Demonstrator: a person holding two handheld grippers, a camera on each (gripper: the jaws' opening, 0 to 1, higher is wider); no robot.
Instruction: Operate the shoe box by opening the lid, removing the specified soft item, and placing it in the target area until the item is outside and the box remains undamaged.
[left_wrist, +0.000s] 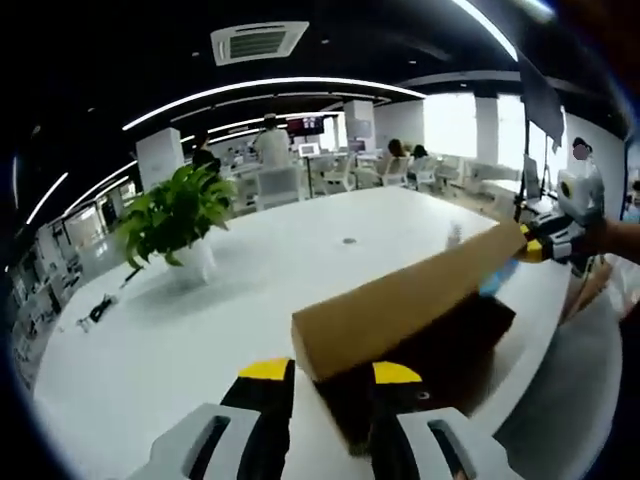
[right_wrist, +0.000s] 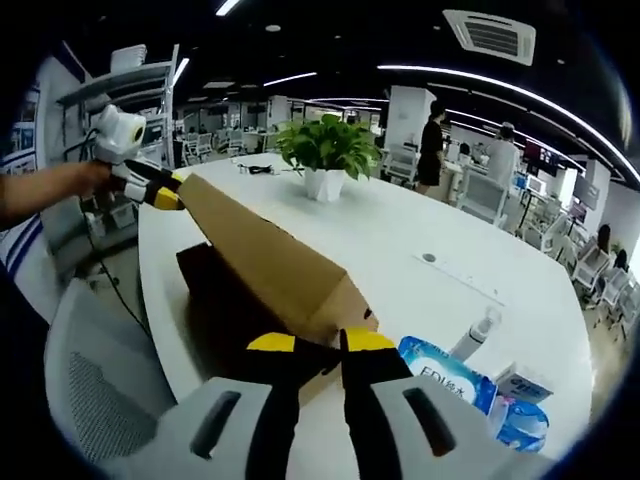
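One brown cardboard shoe box (right_wrist: 240, 300) sits on one white worktop (right_wrist: 420, 230), with its one tan cardboard lid (right_wrist: 270, 260) raised. Two yellow-tipped black-and-white handheld grippers are at it, the left gripper (left_wrist: 330, 375) and the right gripper (right_wrist: 320, 345). One green leafy plant in a white pot (right_wrist: 328, 150) stands there. One white spray bottle (right_wrist: 475, 335) is beside two blue-and-white soft packs (right_wrist: 450, 370).

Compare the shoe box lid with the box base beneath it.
The lid is light tan cardboard; the box base looks dark brown. The lid is raised and tilted, with the left gripper and the right gripper at its two ends; the base sits flat on the white table. Both are long, rectangular and lie along the same line.
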